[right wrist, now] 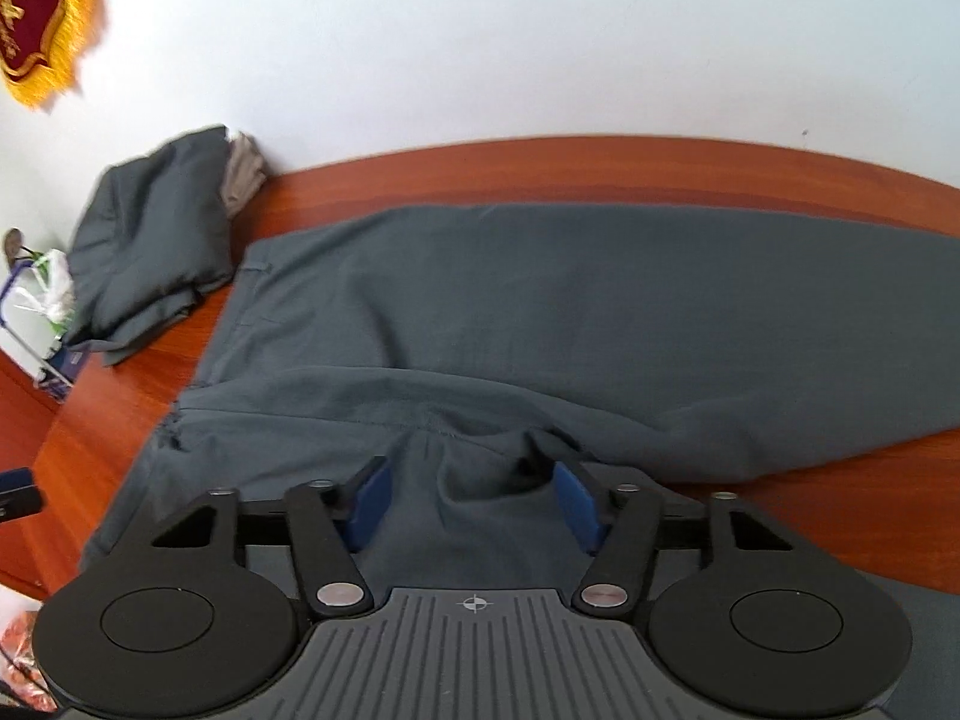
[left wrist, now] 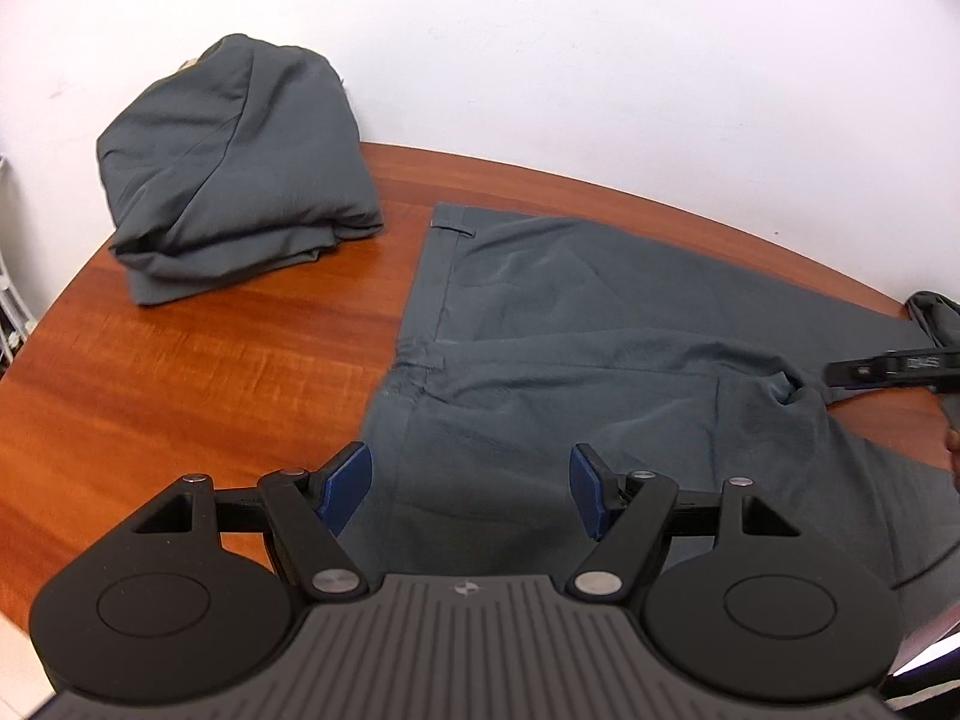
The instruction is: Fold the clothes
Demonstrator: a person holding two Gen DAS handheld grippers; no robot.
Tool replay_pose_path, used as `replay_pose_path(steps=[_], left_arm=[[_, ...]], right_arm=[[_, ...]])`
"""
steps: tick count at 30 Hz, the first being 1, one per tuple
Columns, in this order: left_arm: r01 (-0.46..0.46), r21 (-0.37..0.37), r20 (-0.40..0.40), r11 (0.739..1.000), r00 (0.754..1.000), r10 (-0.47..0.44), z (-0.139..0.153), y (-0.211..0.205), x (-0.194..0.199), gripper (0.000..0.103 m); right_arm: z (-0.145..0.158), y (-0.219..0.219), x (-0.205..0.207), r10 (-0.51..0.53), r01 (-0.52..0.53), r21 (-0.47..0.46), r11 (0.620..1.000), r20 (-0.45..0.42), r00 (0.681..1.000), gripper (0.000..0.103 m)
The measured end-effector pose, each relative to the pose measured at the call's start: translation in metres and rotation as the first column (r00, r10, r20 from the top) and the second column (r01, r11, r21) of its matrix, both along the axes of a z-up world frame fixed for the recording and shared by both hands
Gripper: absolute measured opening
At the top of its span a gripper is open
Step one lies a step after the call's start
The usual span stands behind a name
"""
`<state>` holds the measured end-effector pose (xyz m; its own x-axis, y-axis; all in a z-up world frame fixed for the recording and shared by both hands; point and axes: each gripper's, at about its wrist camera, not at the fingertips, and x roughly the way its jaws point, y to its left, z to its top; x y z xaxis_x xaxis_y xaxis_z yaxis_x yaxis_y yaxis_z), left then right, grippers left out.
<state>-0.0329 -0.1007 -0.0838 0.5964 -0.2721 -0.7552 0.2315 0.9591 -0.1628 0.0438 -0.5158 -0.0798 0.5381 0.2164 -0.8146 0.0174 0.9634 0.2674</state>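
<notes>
- While both claws hang over the wooden table [left wrist: 198, 360], a pair of grey-blue trousers [left wrist: 600, 324] lies spread flat on it, waistband toward the left of both views, legs running off to the right.
- The left gripper [left wrist: 468, 489] sits above the near corner of the waistband, blue pads [left wrist: 347, 489] spread wide. There's cloth under the gap but nothing pinched, so it's released.
- The right gripper [right wrist: 474, 504] is over the crotch area, where the fabric bunches up into a little ridge between its blue pads [right wrist: 369, 504]. The pads stand only partly apart, with the bump of cloth between them, but they don't look like they're pressing on it, so I'd call it not yet clamped.
- In the left wrist view you can see the right gripper from the side, poking in at the right edge beside that same bunched spot.
- A second grey garment [left wrist: 240, 174], already folded into a chunky pile, sits at the far left of the table against the white wall [left wrist: 600, 60], well apart from the trousers.
- In the right wrist view a bit of beige cloth [right wrist: 243, 174] peeks out behind that pile.
- A red banner with gold fringe [right wrist: 42, 24] hangs on the wall top left, a bit blurred.
- Some plastic bags [right wrist: 51, 294] sit off the table's left edge.
</notes>
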Motion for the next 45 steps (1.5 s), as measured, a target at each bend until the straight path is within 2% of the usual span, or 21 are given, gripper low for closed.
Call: replay_pose_path(steps=[3,7,9,10,13,20,23,28,35,39,41,43,45], left_arm=[[0.011,-0.013,-0.009,1.0,1.0,-0.012,-0.004,0.009,0.014,0.077],[0.026,-0.035,-0.018,0.999,0.999,-0.026,-0.009,0.015,0.029,0.077],[0.034,-0.04,-0.025,0.999,0.999,-0.035,-0.013,0.015,0.036,0.077],[0.037,-0.042,-0.028,0.998,0.999,-0.038,-0.015,0.015,0.04,0.077],[0.046,-0.053,-0.032,0.998,0.998,-0.048,-0.019,0.014,0.05,0.077],[0.087,-0.065,-0.033,0.994,0.995,-0.09,-0.026,0.012,0.077,0.077],[0.109,-0.062,-0.041,0.992,0.993,-0.112,-0.032,0.01,0.087,0.077],[0.162,-0.043,-0.036,0.986,0.986,-0.163,-0.037,0.002,0.1,0.077],[0.263,-0.028,0.002,0.965,0.965,-0.263,-0.039,-0.02,0.114,0.077],[0.305,-0.023,0.018,0.952,0.952,-0.304,-0.045,-0.037,0.122,0.076],[0.324,-0.018,0.024,0.946,0.946,-0.323,-0.047,-0.045,0.125,0.074],[0.344,-0.014,0.026,0.939,0.939,-0.343,-0.05,-0.053,0.126,0.068],[0.356,-0.005,0.029,0.934,0.934,-0.356,-0.05,-0.059,0.127,0.068]], right_arm=[[-0.017,0.009,0.019,-0.017,0.016,-0.026,1.0,-0.056,0.998,0.057],[-0.036,0.015,0.033,-0.042,0.036,-0.048,0.998,-0.123,0.991,0.046],[-0.044,0.014,0.036,-0.054,0.048,-0.044,0.998,-0.153,0.987,0.031],[-0.046,0.014,0.036,-0.058,0.053,-0.035,0.998,-0.164,0.985,0.014],[-0.037,0.015,0.029,-0.049,0.048,-0.014,0.999,-0.146,0.988,0.009],[0.016,0.027,-0.023,0.057,-0.059,-0.034,0.998,-0.076,0.995,0.009],[0.013,0.032,-0.046,0.095,-0.101,-0.064,0.993,-0.088,0.992,0.01],[0.007,0.034,-0.058,0.103,-0.118,-0.143,0.983,-0.113,0.988,0.012],[0.037,0.03,-0.05,0.071,-0.071,-0.192,0.979,-0.009,0.997,0.015],[0.033,0.033,-0.032,0.053,-0.046,-0.206,0.977,0.024,0.998,0.017],[0.024,0.036,-0.022,0.044,-0.038,-0.216,0.976,0.022,0.999,0.03],[0.012,0.037,-0.017,0.037,-0.037,-0.211,0.977,-0.003,0.999,0.032],[-0.005,0.037,-0.015,0.038,-0.047,-0.176,0.983,-0.058,0.998,0.031]])
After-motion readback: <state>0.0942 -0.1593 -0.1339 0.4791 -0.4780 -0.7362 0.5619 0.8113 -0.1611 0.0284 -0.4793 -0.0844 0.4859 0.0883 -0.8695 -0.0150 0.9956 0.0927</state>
